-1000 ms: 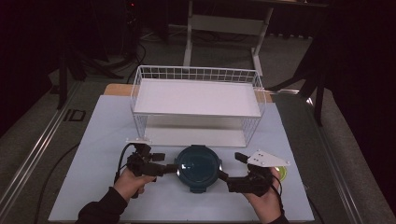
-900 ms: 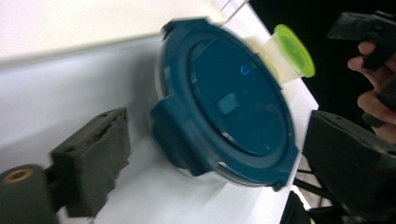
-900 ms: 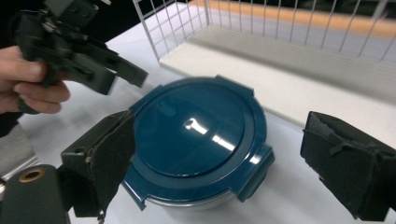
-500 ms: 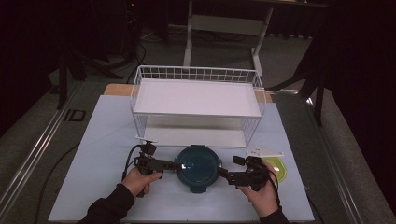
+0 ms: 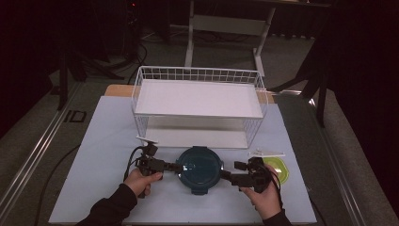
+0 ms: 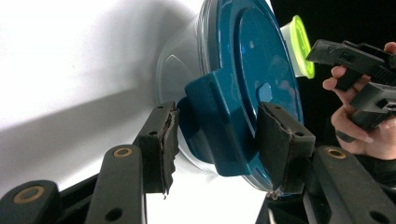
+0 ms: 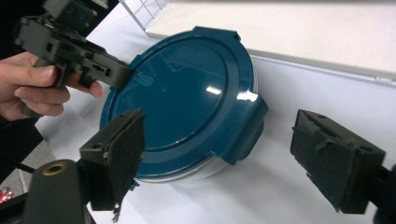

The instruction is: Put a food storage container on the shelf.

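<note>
Flanking a round container [image 5: 199,167] with a dark teal clip lid, near the front edge of the white table [image 5: 94,141].

The left gripper [image 5: 175,166] has just been closing its jaws; the left gripper view shows its pads either side of one lid latch [image 6: 212,126], the left pad close against it, though firm pressing cannot be told. The right gripper [image 5: 227,174] stands wide apart, its jaws lately narrowing a little; the right gripper view shows another latch [image 7: 245,130] between them, untouched. The high view adds a white wire rack [image 5: 200,101] behind the container and a lime-green lidded tub [image 5: 277,167] toward the table's right edge, just beside the right hand [image 5: 263,195].
</note>
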`<state>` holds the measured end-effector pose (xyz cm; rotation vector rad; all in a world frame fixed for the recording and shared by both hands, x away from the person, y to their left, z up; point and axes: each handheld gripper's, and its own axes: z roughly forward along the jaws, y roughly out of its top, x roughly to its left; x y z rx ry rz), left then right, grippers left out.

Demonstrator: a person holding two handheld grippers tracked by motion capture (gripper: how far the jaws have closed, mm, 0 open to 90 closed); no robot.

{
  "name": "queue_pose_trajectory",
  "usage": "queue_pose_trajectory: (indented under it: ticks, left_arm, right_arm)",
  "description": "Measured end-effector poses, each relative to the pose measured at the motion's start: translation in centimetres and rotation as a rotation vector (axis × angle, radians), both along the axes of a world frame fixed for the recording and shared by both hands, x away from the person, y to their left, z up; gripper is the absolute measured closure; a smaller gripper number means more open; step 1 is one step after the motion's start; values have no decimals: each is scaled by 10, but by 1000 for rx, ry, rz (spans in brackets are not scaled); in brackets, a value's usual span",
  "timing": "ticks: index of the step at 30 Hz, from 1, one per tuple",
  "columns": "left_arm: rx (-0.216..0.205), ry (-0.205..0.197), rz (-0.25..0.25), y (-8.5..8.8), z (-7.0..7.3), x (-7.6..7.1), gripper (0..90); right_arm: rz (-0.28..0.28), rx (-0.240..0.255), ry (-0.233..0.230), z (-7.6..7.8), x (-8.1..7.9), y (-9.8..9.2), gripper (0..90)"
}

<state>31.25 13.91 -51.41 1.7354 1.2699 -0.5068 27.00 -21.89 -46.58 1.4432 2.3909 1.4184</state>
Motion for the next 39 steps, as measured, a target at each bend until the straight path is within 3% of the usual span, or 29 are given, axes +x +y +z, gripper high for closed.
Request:
queue_pose_trajectory:
  ticks: [1,6,7,8,13,17,18,26,32,36,39]
  left_arm:
    - [13,7,-4,0,3,0,578]
    - [13,-1,-6,-3,6,-2,665]
    - [42,-34,2,-6,9,-5,676]
    - [43,-46,2,-7,9,-6,678]
    - [56,-53,6,-6,10,-9,675]
    - [61,-64,13,-7,11,-13,675]
    - [60,-76,10,-8,12,-14,674]
    - [74,-93,-5,-9,14,-15,673]
    - [41,-85,-60,-4,12,-15,662]
    - [57,-122,-115,-4,13,-15,636]
    - [36,-153,-128,-1,14,-13,634]
  right_arm:
    - [-2,4,10,-2,1,0,180]
    - [-12,8,44,-8,3,0,194]
    - [-26,28,74,-10,5,-1,195]
    - [-28,32,84,-10,5,-2,199]
    - [-16,37,163,-19,-1,1,221]
    - [-8,63,207,-23,-6,3,300]
    - [-3,77,220,-24,-8,4,420]
    - [21,60,224,-21,-8,7,460]
    - [75,86,228,-21,-7,2,500]
    - [106,65,207,-17,-8,6,507]
    - [134,83,210,-16,-7,4,534]
